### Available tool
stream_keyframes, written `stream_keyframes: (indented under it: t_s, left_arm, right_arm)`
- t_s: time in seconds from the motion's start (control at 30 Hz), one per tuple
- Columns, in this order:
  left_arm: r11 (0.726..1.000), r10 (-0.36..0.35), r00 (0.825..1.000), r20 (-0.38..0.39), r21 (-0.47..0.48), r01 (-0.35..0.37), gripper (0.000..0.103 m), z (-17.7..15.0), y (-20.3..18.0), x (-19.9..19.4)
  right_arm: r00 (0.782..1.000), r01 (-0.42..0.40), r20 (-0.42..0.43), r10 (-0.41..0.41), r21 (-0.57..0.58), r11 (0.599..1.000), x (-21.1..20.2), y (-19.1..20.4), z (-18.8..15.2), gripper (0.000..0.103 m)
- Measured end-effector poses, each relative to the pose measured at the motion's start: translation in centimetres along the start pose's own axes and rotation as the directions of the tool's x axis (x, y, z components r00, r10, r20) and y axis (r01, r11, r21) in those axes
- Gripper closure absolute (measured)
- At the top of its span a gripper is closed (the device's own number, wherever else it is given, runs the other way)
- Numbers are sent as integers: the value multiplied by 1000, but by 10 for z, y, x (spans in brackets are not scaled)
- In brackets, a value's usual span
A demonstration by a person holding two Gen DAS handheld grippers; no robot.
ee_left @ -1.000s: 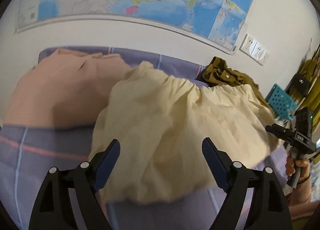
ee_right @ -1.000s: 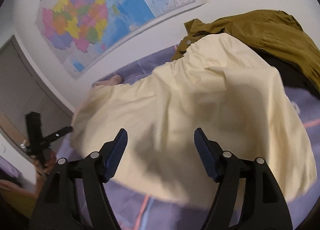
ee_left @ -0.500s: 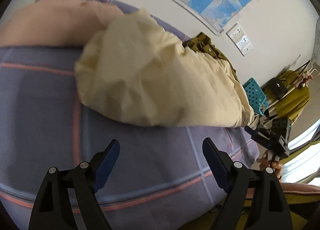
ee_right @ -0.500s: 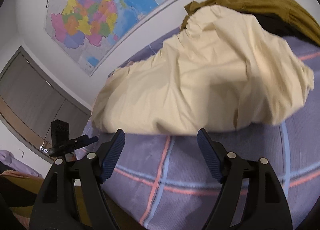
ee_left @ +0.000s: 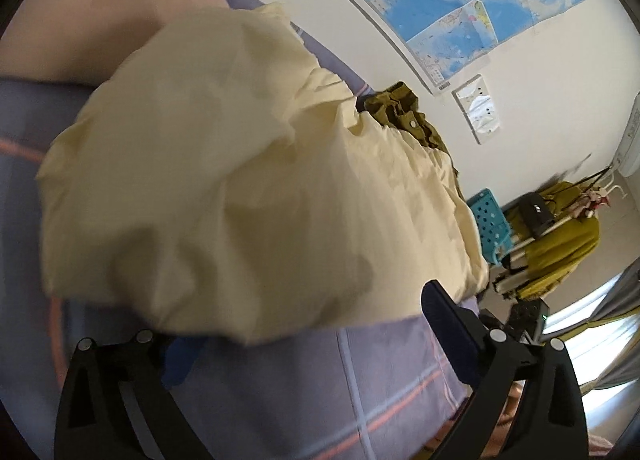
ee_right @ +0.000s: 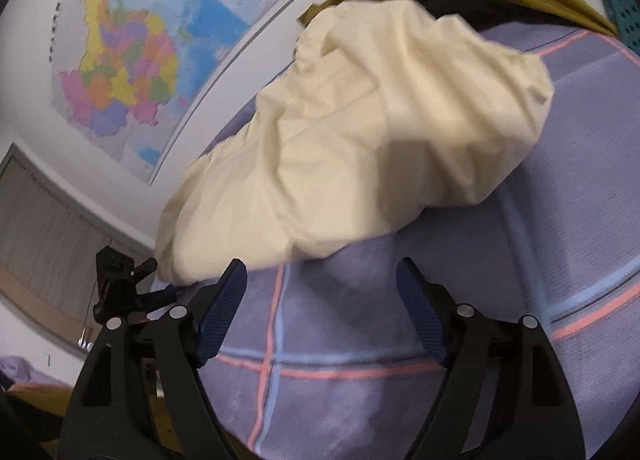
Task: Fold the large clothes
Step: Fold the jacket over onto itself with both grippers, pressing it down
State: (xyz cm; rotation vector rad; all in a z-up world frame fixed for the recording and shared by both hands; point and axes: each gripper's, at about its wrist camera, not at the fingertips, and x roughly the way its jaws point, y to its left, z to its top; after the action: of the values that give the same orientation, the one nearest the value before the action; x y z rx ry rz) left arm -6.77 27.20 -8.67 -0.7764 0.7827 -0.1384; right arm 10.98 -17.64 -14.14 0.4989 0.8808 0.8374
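A cream garment [ee_left: 248, 187] lies in a crumpled heap on the purple plaid bed sheet [ee_left: 320, 400]. My left gripper [ee_left: 316, 340] sits low at the heap's near edge with its jaws opening. The cloth's loose hem drapes over the left fingertip and lies between the tips, and the pads do not press it. In the right wrist view the cream garment [ee_right: 360, 131] lies just beyond my right gripper [ee_right: 320, 284], which is open over bare bed sheet [ee_right: 360, 380] with nothing between its fingers. The left gripper [ee_right: 128, 288] shows there at the heap's far left end.
An olive garment [ee_left: 400, 107] lies behind the heap by the wall, and a pink garment [ee_left: 80, 19] at the bed's far left. A teal basket [ee_left: 490, 219] and a rack with a yellow garment [ee_left: 560, 244] stand beyond the bed's right end.
Both grippers sank and rolled toward the bed's near side. The cream garment, spread across both views a second ago, now lies as a heap. The left jaws stand wider.
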Motion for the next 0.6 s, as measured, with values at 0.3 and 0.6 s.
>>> stream_keyframes:
  t_s: [0.3, 0.6]
  left_arm:
    - [999, 38, 998, 50, -30, -36, 7, 26, -5, 23]
    - [997, 81, 996, 23, 17, -81, 9, 32, -13, 32]
  right_arm:
    - [995, 71, 67, -76, 77, 995, 9, -8, 18, 21]
    - [996, 40, 79, -45, 61, 997, 55, 10, 51, 12]
